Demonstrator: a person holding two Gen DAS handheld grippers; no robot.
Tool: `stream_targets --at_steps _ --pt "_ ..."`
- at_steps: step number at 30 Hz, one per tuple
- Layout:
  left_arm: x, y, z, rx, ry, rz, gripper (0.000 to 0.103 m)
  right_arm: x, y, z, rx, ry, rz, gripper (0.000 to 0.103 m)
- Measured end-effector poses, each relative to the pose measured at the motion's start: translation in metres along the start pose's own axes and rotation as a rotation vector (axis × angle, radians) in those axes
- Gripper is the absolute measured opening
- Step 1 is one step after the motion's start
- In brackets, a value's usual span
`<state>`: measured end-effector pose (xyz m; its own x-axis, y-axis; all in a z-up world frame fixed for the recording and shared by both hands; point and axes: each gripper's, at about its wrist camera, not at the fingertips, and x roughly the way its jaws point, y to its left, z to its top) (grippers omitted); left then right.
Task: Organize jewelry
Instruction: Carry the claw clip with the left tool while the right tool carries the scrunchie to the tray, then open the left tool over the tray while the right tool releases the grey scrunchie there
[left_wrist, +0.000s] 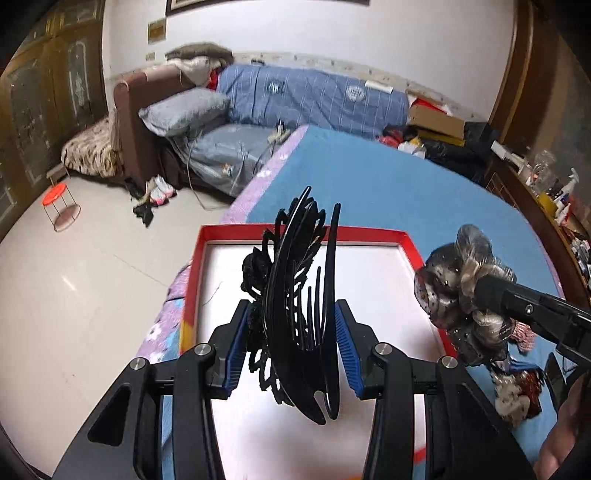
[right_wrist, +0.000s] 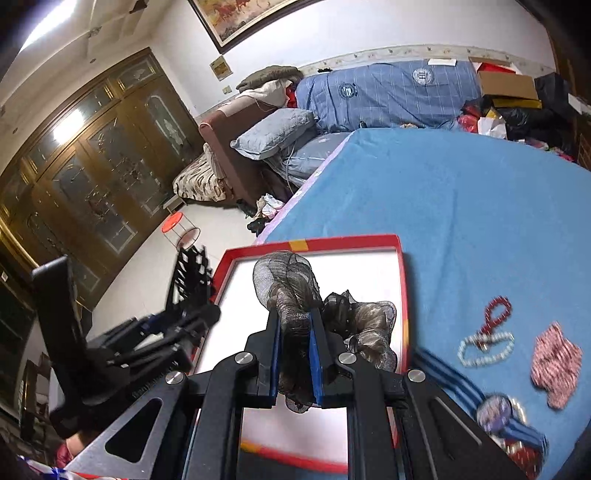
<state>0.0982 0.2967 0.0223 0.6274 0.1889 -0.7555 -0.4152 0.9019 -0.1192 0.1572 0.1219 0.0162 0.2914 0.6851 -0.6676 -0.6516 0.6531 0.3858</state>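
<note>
My left gripper (left_wrist: 291, 314) is shut on a black lace hair comb clip (left_wrist: 299, 295) and holds it above the red box with a white inside (left_wrist: 369, 232). My right gripper (right_wrist: 295, 321) is shut on a grey-brown mesh hair scrunchie (right_wrist: 291, 291), also above the box (right_wrist: 400, 295). In the left wrist view the scrunchie (left_wrist: 454, 284) hangs at the box's right edge. The left gripper and its clip show blurred at the left of the right wrist view (right_wrist: 188, 280).
The box lies on a bed with a blue cover (right_wrist: 461, 192). On the cover to the right lie a white bead bracelet (right_wrist: 484, 349), a red bead bracelet (right_wrist: 496, 314), a red-white scrunchie (right_wrist: 556, 365) and a blue striped hair piece (right_wrist: 495, 410). The floor drops off left of the bed.
</note>
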Motion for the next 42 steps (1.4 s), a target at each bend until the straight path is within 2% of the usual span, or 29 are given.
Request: stream_targets --at_steps 3,9,20,27,28,30,32,34,42 --pt "0.020 0.003 0.012 0.000 0.019 0.025 0.043 0.020 -0.008 0.013 0.027 0.017 0.020 0.015" --pt "0.063 0.007 0.024 -0.031 0.093 0.018 0.043 0.057 -0.023 0.032 0.056 0.040 -0.024 0.016" --pt "0.097 0.014 0.024 -0.048 0.136 0.046 0.043 0.089 -0.038 0.034 0.076 0.079 -0.033 0.019" --pt "0.101 0.019 0.023 -0.067 0.142 0.039 0.047 0.097 -0.044 0.034 0.091 0.092 -0.031 0.021" --pt "0.100 0.018 0.023 -0.067 0.143 0.038 0.049 0.095 -0.043 0.034 0.090 0.090 -0.031 0.023" --pt "0.100 0.019 0.024 -0.072 0.137 0.034 0.054 0.096 -0.046 0.034 0.098 0.090 -0.022 0.040" --pt "0.097 0.020 0.025 -0.072 0.130 0.035 0.061 0.092 -0.046 0.034 0.100 0.083 -0.013 0.047" --pt "0.094 0.021 0.025 -0.076 0.123 0.038 0.064 0.088 -0.044 0.034 0.086 0.073 -0.022 0.048" --pt "0.060 0.014 0.022 -0.067 0.065 0.023 0.064 0.058 -0.040 0.029 0.074 0.024 0.004 0.048"
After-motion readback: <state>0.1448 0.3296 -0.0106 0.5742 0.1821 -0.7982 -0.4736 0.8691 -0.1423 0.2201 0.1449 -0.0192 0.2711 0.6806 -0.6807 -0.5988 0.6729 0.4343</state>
